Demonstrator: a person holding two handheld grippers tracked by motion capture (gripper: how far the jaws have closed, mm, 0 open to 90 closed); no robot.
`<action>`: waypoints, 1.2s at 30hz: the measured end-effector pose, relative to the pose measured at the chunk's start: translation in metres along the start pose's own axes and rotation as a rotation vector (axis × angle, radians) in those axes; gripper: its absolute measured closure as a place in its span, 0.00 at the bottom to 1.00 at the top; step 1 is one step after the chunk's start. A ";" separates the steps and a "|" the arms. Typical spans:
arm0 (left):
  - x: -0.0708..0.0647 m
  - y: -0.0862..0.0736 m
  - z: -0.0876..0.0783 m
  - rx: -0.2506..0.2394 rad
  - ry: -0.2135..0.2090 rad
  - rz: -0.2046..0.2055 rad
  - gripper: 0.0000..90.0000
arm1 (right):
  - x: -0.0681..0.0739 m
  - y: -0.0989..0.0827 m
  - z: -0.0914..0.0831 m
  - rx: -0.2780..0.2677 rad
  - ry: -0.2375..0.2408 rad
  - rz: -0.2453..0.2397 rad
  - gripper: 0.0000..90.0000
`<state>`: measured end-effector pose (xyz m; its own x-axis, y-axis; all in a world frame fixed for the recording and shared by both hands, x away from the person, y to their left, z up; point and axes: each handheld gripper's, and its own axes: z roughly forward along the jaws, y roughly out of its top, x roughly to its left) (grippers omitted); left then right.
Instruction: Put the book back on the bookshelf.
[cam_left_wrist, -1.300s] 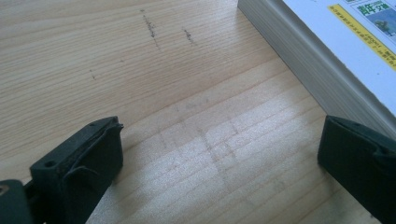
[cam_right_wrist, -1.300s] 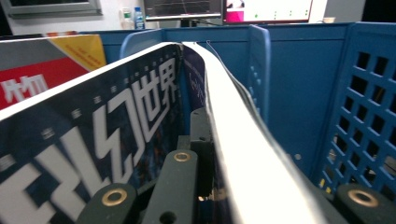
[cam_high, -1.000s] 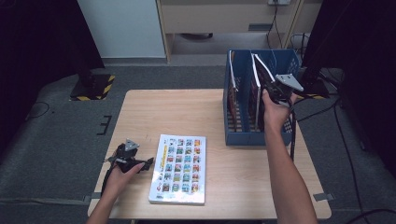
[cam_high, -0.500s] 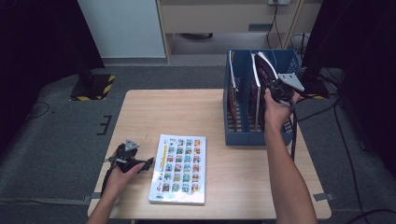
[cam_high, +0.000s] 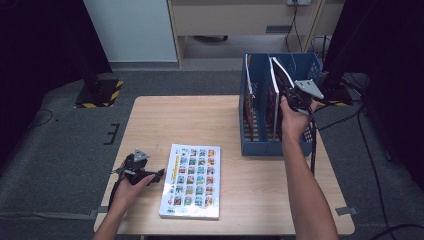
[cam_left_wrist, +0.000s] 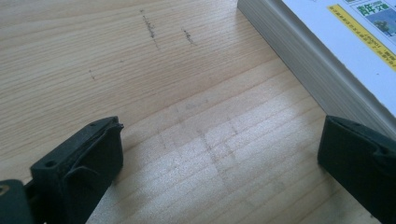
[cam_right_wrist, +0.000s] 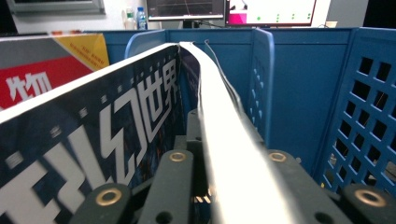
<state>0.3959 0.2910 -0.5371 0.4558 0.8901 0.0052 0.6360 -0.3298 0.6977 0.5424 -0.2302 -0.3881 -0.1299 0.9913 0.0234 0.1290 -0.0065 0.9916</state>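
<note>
While my right tool (cam_high: 291, 95) sits at the blue file rack (cam_high: 260, 142), it is clamped on the top edge of a dark-covered book (cam_right_wrist: 93, 140) that stands upright in a middle slot, leaning a little. In the right gripper view the jaws sit close together on either side of its white page edges, and they have just eased open slightly with the book still between them. My guess is that I am either seating it in the slot or about to let go; the high grip keeps the tool clear of the dividers. Another book with a red cover (cam_right_wrist: 42, 79) stands in the next slot over.

My left tool (cam_high: 145, 175) rests low on the tabletop (cam_high: 200, 120), just beside the left edge of the thick picture-grid book (cam_high: 192, 180) that lies flat near the front edge. Its jaws stand wide with nothing between them, only bare wood, and one jaw is close against the book's page block in the left gripper view. I read that as parked ready: the flat book looks like the next one for the rack, and its edge is where a grip would have to start.
</note>
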 end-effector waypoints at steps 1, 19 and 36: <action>0.000 0.000 0.000 0.000 0.000 0.000 0.00 | 0.001 0.000 0.000 0.005 -0.002 -0.011 0.86; 0.000 0.000 0.000 0.000 -0.001 0.001 0.00 | -0.006 -0.007 -0.045 0.026 0.027 -0.027 0.72; 0.000 0.000 0.000 -0.001 0.000 0.001 0.00 | 0.003 -0.022 -0.077 0.042 0.100 -0.045 0.69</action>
<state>0.3962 0.2905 -0.5371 0.4564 0.8897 0.0056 0.6350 -0.3302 0.6983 0.4636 -0.2374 -0.4003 -0.2333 0.9724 -0.0062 0.1620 0.0452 0.9858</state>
